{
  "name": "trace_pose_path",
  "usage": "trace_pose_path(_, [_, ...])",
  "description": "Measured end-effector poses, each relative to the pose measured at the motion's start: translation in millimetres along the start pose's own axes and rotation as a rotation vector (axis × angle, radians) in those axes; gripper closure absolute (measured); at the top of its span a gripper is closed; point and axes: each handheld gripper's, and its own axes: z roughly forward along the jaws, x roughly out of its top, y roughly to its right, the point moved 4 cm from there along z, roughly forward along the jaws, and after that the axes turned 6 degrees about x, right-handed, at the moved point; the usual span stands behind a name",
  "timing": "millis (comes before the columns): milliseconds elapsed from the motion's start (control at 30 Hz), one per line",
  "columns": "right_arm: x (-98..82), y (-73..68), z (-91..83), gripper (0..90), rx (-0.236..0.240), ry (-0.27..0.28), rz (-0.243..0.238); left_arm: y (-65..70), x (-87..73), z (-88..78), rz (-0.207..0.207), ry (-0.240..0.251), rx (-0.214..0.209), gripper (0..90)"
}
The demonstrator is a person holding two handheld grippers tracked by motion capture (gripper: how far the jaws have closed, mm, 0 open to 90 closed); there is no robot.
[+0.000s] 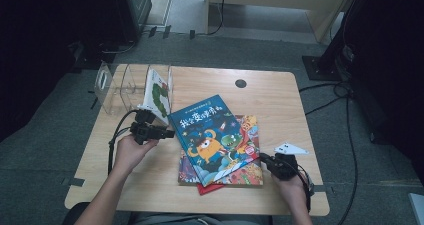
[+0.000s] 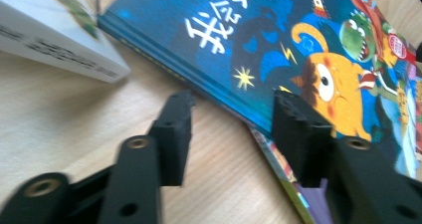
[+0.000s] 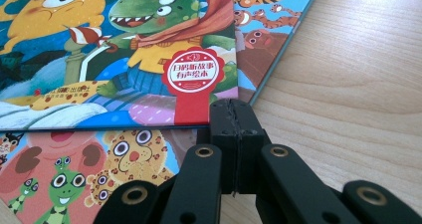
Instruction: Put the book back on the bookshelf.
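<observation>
Lying on top of the stack, mid-table, the blue book point(image 1: 212, 137) is the landmark; its cover shows an orange monster & a green dinosaur. Under it sit an animal book point(image 1: 248, 172) and a red book point(image 1: 206, 189), corner poking out at the near edge. Left gripper point(image 1: 167, 133) is at the blue book's left edge, spine side; jaws partly open, one tip over the cover, the other over bare table point(image 1: 280, 100), spine edge between them, nothing gripped as far as I can tell. Right gripper point(image 1: 263, 158) is at the blue book's near right corner, jaws pressed together w/ nothing between, tips resting by the animal book. Left & behind the blue book: white book point(image 1: 159, 96) leaning in a clear rack point(image 1: 112, 87).
</observation>
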Motion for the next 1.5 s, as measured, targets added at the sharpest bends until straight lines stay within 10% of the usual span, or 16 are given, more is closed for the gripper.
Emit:
trace_pose_path(567, [0.1,0.3,0.2,89.5,-0.002,0.001,0.003,24.9,-15.3,23.1,0.126,-0.025,-0.053,89.3])
trace_pose_path(1500, [2.3,1.0,-0.4,88.1,-0.004,0.014,0.02,53.6,-22.1,49.7,0.186,-0.062,-0.101,90.0])
